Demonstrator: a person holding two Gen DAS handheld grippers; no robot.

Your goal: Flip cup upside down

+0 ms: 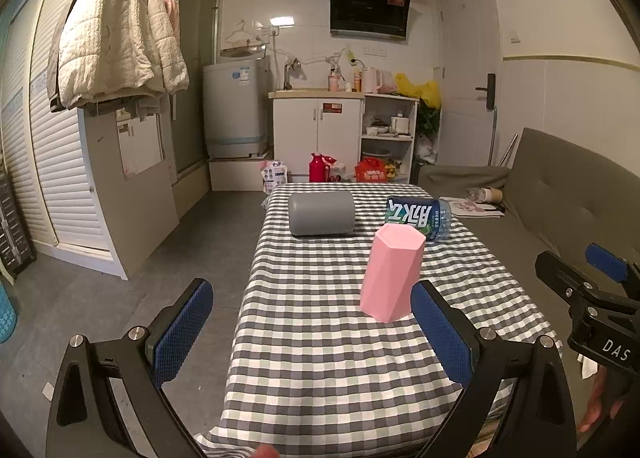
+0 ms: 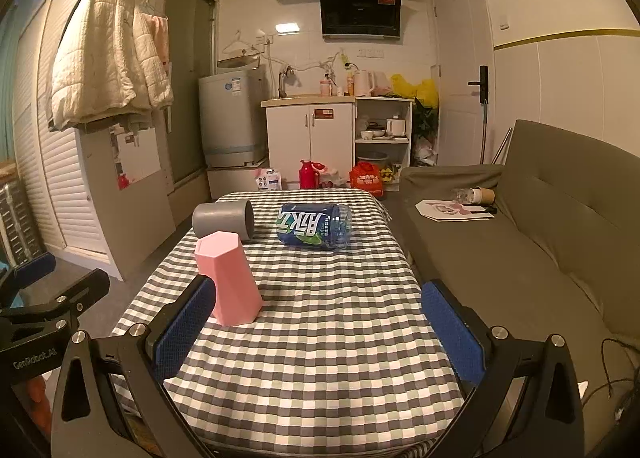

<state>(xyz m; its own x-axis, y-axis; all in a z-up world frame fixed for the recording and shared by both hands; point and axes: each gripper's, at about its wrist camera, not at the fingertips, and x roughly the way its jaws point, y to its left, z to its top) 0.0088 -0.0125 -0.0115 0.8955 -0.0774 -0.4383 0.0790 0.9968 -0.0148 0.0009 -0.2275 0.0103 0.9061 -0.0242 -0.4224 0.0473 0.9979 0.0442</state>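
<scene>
A pink faceted cup stands on the checkered table, closed end up, near the middle; it also shows in the right wrist view. My left gripper is open and empty, short of the cup, with its right finger just beside the cup's base. My right gripper is open and empty, with its left finger close in front of the cup. The right gripper also shows at the right edge of the left wrist view.
A grey cup lies on its side at the table's far end, beside a blue-labelled water bottle also on its side. A grey sofa runs along the table's right side. Kitchen cabinets stand behind.
</scene>
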